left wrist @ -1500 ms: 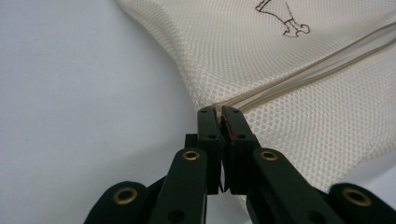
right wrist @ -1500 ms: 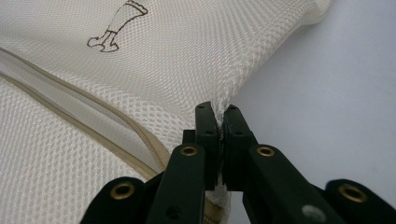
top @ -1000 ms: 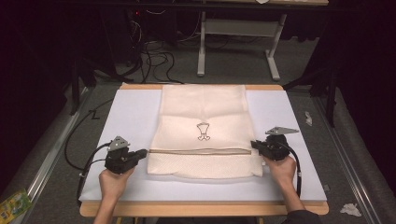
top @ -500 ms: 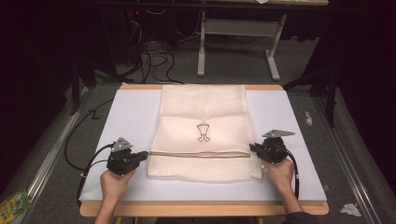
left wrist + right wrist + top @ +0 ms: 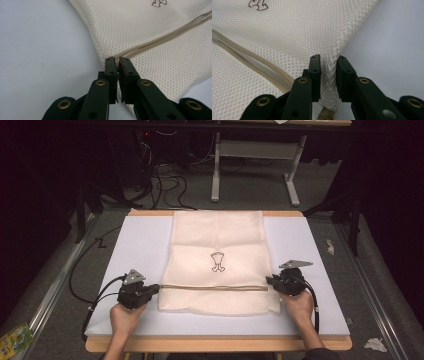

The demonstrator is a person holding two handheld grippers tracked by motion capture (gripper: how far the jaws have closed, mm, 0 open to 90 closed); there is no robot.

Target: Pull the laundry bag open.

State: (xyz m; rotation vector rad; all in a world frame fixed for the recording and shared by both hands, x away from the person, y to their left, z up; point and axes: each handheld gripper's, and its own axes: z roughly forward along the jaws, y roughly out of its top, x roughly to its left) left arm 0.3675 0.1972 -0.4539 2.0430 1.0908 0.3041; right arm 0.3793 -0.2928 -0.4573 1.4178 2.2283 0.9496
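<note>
A dim room is surrounding a wooden table (image 5: pixel 218 343) topped by a pale sheet (image 5: pixel 135 250), with light falling mainly on that surface. Beyond it, a grey floor (image 5: pixel 250 185) is carrying a tangle of black cables (image 5: pixel 167 180) and a white metal desk frame (image 5: pixel 255 157). What may be crumpled paper (image 5: pixel 374 344) is lying at the right.

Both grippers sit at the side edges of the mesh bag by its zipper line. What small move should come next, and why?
Probably draw the right gripper back off the mesh bag: its jaws have just been opening, with the bag's edge loose between them. The left gripper is pinched on the opposite edge at the zipper, so it would likely release next.
</note>
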